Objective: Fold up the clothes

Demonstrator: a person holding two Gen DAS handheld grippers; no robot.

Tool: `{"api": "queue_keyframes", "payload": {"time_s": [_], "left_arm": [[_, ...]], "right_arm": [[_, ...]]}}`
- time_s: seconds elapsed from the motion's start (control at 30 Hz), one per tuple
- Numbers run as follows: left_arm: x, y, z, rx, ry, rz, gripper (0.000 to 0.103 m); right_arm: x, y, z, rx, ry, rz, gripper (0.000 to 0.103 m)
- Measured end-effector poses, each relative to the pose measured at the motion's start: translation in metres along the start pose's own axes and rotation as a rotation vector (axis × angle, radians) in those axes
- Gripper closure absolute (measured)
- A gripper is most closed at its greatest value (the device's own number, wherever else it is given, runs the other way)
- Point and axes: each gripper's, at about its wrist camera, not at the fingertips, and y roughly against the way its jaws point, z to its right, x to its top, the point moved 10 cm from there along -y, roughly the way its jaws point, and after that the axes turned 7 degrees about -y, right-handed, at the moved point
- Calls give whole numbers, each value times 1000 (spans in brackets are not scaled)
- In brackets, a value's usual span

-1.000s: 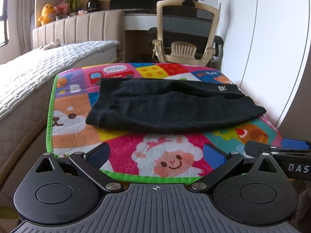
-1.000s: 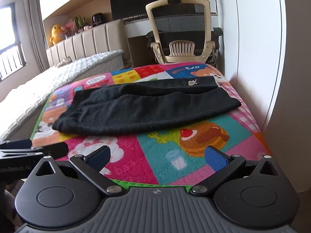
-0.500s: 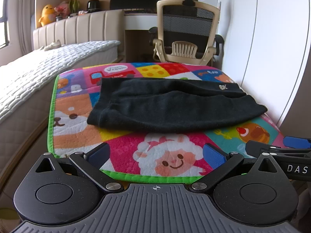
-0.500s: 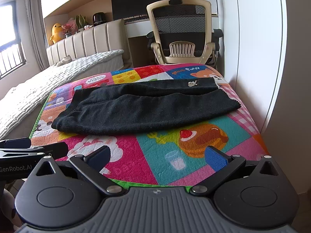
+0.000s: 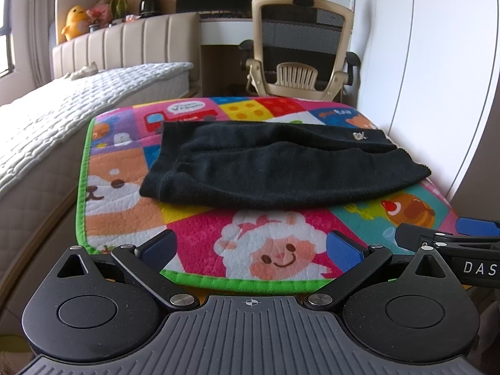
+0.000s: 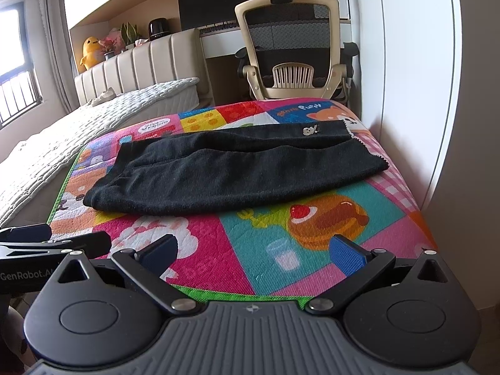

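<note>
Left wrist view: black garment (image 5: 281, 168) lay mid-mat (image 5: 200, 228), well beyond the left gripper (image 5: 250, 247) and right gripper (image 6: 253, 250), both spread wide, empty, at the near edge.

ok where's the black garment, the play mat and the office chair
black garment (image 5: 281, 172), left wrist view, middle of the folded cloth
play mat (image 6: 312, 218), right wrist view, pancake panel near its front
office chair (image 5: 300, 43), left wrist view, mesh backrest

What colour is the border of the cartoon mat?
Bright green border; it shows best in the left wrist view.
</note>
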Motion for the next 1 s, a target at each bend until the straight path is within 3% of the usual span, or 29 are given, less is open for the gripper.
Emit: {"api": "queue_keyframes", "payload": {"time_s": [1.0], "left_arm": [[-2,-2,0,-1,-1,-11,0]], "right_arm": [[-2,-3,1,3,-9,-23,0]]}}
